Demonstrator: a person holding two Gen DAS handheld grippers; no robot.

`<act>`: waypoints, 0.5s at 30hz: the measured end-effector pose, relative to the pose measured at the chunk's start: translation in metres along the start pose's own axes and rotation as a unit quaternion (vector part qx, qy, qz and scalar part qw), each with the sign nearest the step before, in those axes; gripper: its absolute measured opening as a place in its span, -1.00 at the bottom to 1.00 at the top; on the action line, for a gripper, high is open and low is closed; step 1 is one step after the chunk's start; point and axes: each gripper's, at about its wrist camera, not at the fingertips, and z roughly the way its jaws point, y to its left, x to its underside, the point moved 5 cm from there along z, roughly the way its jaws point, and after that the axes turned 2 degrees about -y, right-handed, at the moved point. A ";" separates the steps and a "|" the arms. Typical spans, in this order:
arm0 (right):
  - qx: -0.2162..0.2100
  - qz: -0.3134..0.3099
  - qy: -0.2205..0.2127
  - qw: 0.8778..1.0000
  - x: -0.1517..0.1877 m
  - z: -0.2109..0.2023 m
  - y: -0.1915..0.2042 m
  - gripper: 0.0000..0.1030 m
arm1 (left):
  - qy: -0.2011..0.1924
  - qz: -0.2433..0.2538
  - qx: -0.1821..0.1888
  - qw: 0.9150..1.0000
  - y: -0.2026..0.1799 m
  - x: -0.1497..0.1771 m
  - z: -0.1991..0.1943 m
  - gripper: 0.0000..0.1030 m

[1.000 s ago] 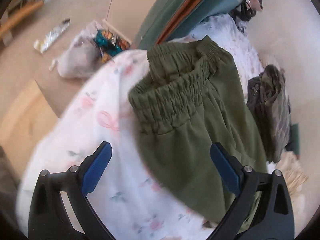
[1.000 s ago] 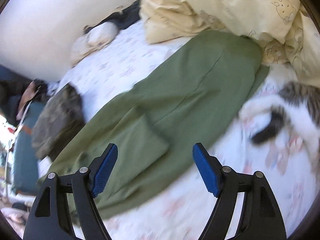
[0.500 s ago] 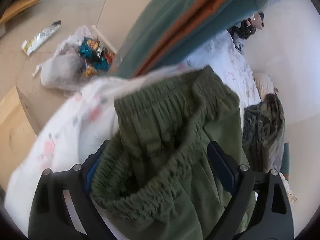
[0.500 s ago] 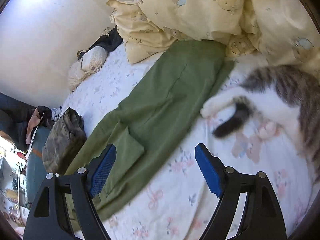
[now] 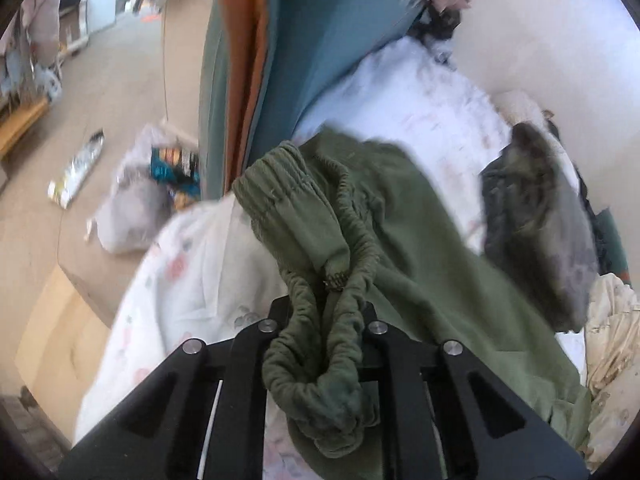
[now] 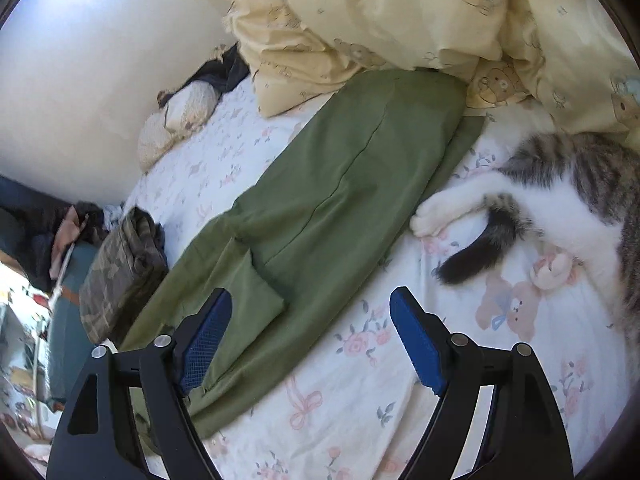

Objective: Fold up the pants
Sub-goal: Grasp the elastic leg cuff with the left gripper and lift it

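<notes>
I have the waistband of the green pants (image 5: 316, 240) pinched tight in my left gripper (image 5: 323, 316) near the bed's (image 6: 400, 360) end, my right gripper (image 6: 310, 336) hangs wide open over the legs, lying long and flat, so most folding is left.

Home bedroom (floral bedsheet (image 6: 360, 380), cat (image 6: 560, 208))

Left gripper (image 5: 324, 320): fingers drawn close together, clamped on the bunched elastic waistband of the pants (image 5: 420, 248), which fills the gap and hides the pads. Right gripper (image 6: 310, 340): fingers (image 6: 416, 344) spread wide, blue pads exposed, nothing between them; it hovers above the bed, the left-hand pad over the pants' edge.
</notes>
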 end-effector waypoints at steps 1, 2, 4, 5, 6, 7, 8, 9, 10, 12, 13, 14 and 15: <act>0.001 0.013 0.000 1.000 0.000 0.003 -0.007 0.70 | -0.001 0.003 0.001 1.000 -0.005 -0.003 -0.007 -0.81; 0.003 0.040 0.005 0.999 0.003 0.012 -0.021 0.71 | -0.005 0.007 0.005 1.000 -0.011 -0.007 -0.016 -0.81; -0.003 0.079 0.032 0.996 0.011 0.035 -0.040 0.67 | -0.020 0.043 0.003 0.999 -0.028 -0.012 -0.030 -0.81; 0.003 0.083 0.058 0.995 0.016 0.056 -0.048 0.64 | -0.032 0.065 0.003 0.997 -0.036 -0.013 -0.036 -0.81; 0.003 0.092 0.057 0.994 0.016 0.066 -0.052 0.64 | -0.037 0.080 -0.001 0.996 -0.042 -0.012 -0.040 -0.81; -0.001 0.090 0.044 0.995 0.011 0.073 -0.053 0.67 | -0.037 0.087 -0.006 0.995 -0.044 -0.012 -0.041 -0.81; -0.003 0.085 0.027 0.996 0.006 0.075 -0.053 0.67 | -0.035 0.095 -0.014 0.995 -0.044 -0.012 -0.042 -0.81; -0.011 0.088 0.004 0.996 -0.005 0.080 -0.054 0.67 | -0.033 0.099 -0.021 0.994 -0.043 -0.013 -0.042 -0.81; -0.021 0.093 0.000 0.995 -0.011 0.085 -0.056 0.68 | -0.032 0.102 -0.026 0.994 -0.042 -0.015 -0.043 -0.81; -0.053 0.117 -0.009 0.992 -0.030 0.096 -0.061 0.67 | -0.035 0.106 -0.035 0.993 -0.040 -0.019 -0.047 -0.81; -0.061 0.130 -0.009 0.990 -0.034 0.098 -0.063 0.67 | -0.038 0.109 -0.037 0.993 -0.039 -0.020 -0.050 -0.81; -0.067 0.154 -0.005 0.986 -0.037 0.101 -0.065 0.67 | -0.044 0.111 -0.038 0.992 -0.040 -0.021 -0.055 -0.81; -0.074 0.166 -0.005 0.983 -0.036 0.101 -0.065 0.68 | -0.046 0.114 -0.039 0.992 -0.041 -0.022 -0.057 -0.81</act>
